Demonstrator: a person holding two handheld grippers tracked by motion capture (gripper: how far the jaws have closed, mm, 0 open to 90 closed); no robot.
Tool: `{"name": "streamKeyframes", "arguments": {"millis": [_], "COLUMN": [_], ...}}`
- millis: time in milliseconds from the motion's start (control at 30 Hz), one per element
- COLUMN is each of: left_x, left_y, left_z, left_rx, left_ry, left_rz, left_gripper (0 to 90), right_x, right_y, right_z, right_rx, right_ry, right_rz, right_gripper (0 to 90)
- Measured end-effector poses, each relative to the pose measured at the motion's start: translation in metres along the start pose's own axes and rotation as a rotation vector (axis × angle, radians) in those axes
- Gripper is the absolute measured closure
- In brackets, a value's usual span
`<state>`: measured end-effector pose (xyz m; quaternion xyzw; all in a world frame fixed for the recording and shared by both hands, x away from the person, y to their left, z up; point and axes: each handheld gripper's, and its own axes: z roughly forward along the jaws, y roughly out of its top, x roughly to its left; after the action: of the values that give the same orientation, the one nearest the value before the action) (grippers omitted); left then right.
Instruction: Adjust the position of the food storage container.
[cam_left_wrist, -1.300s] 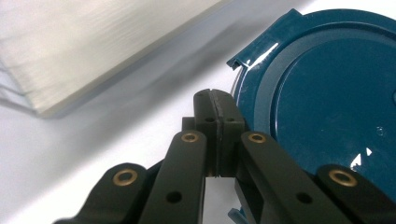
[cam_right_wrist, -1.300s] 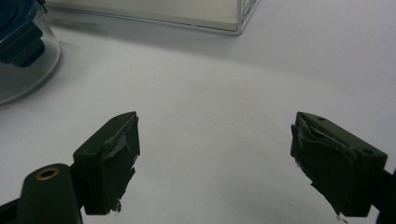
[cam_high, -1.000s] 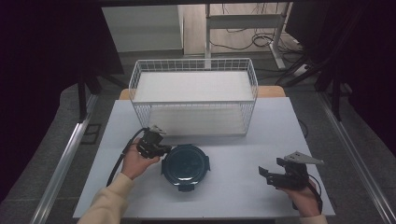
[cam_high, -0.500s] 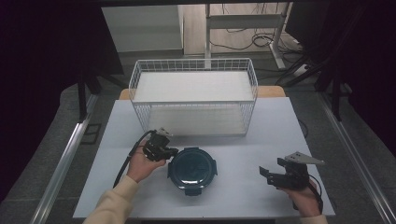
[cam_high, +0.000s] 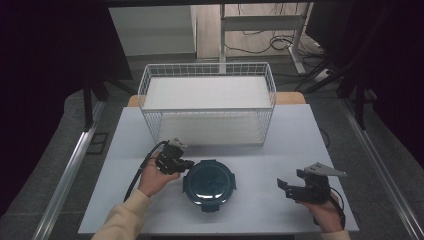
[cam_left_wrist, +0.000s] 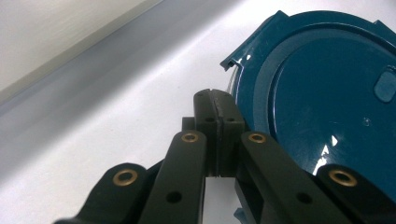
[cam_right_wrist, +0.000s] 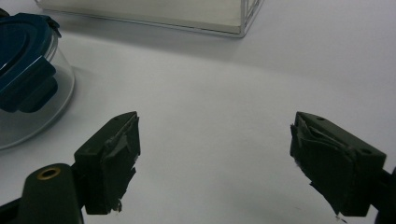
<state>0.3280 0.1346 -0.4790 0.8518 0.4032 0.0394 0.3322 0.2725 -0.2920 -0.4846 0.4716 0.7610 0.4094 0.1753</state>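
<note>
The right gripper (cam_high: 292, 189) rests near the table's front edge with jaws spread wide, nothing between them. The left gripper (cam_high: 186, 164) has its jaws pressed together, tips against the rim of the round container (cam_high: 208, 185) (teal clip-lock lid, clear base) at mid-table (cam_high: 300, 135). Behind stands a white wire basket (cam_high: 207, 102).

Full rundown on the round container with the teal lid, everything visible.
The round clear container with the teal plastic lid sits upright on the white table, in front of the white wire basket. The lid is glossy, with latch tabs around its rim, and looks seated on the clear bowl. The left hand-held gripper, jaws shut, sits against its rim; whether it touches is unclear.
</note>
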Motion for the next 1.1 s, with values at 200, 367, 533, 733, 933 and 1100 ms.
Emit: {"name": "streamKeyframes", "arguments": {"millis": [200,367,533,733,933,1100], "left_x": [-0.004,-0.007,-0.011,-0.004,-0.002,-0.011], "left_y": [0.000,0.001,0.002,0.004,-0.005,-0.028], "left_z": [0.002,0.004,0.006,0.003,-0.029,-0.054], "left_rx": [-0.001,-0.008,-0.012,-0.006,-0.137,-0.222], "left_ry": [-0.014,-0.030,-0.040,-0.083,0.001,0.006], "left_rz": [0.005,-0.002,-0.003,0.002,-0.029,-0.062], "left_gripper": [90.0,90.0,90.0,90.0,90.0,71.3], "right_x": [0.001,0.000,0.000,0.001,0.004,0.007], "right_y": [0.000,0.000,-0.001,0.000,0.001,0.001], "right_z": [0.000,0.001,0.001,0.000,-0.002,0.000], "right_rx": [0.000,0.002,0.003,-0.003,-0.021,-0.015], "right_ry": [0.001,0.002,0.002,-0.001,-0.010,-0.005], "right_rz": [-0.002,-0.001,0.000,0.000,-0.015,-0.022], "right_gripper": [15.9,15.9,15.9,15.9,16.6,16.6]}}
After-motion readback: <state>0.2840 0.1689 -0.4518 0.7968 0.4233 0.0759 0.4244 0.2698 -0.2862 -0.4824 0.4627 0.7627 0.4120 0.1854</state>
